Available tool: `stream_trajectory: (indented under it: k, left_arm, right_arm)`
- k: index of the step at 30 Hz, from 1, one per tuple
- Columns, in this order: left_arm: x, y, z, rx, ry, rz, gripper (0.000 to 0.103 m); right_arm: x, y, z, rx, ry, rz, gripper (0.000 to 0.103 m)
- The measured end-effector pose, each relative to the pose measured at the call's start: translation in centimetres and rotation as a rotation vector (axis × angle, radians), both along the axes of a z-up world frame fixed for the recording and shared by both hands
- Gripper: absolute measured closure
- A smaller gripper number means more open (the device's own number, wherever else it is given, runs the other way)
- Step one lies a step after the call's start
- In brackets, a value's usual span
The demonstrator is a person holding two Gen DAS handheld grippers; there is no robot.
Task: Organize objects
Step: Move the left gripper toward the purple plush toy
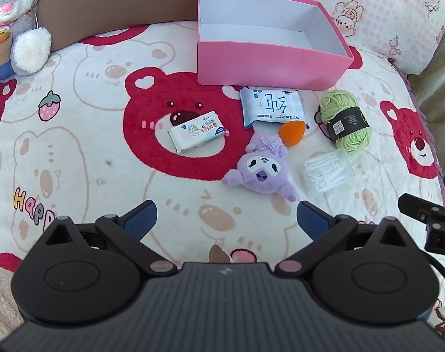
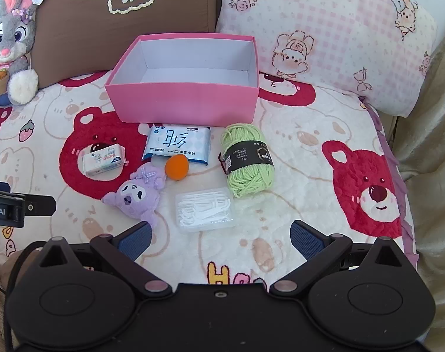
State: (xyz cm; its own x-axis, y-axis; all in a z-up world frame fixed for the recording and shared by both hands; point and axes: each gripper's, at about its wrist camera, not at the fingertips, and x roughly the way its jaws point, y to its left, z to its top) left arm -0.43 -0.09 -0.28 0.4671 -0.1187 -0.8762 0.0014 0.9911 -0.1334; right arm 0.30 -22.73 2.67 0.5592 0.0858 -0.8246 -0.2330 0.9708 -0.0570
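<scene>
Six loose bits on the bed blanket [image 2: 296, 176], all in front of the empty pink box [image 2: 181, 102], nothing packed yet imo. Handling guess: green yarn skein [image 2: 247, 161] is light & squishy, best pinched across the black paper band w/ jaws wide. Purple plush [image 2: 137, 193] is soft, grab the head/body, not the little limbs. Orange sponge egg [image 2: 177, 167] is tiny, springy, prob rolls, so squeeze it mid-belly. Blue-white wipes pack [image 2: 178, 143] is floppy w/ slick film, take it by a short edge. Small tissue pack [image 2: 103, 160] is firmer, pinch across the narrow side. Clear floss-pick case [image 2: 205, 209] is hard smooth plastic, likely slippery & could crack or pop open, so grip it gently across the width. Right hand-held gripper [image 2: 219, 240] is spread fully, holding nothing, hovering above the bed w/ the floss case just ahead of it, yarn ahead-right, plush ahead-left by its left finger. Left hand-held gripper [image 1: 227, 220] is also wide open & empty, plush just ahead of it, slightly right of centre, tissue pack further ahead-left, box well beyond.
</scene>
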Motion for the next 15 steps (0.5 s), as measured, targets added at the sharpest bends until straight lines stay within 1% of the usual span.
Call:
stream_trajectory:
  k: [15]
  left_arm:
    - [-0.08, -0.20, 0.02, 0.000, 0.001, 0.024, 0.000]
  right_arm:
    - [0.03, -0.07, -0.09, -0.006, 0.014, -0.015, 0.001]
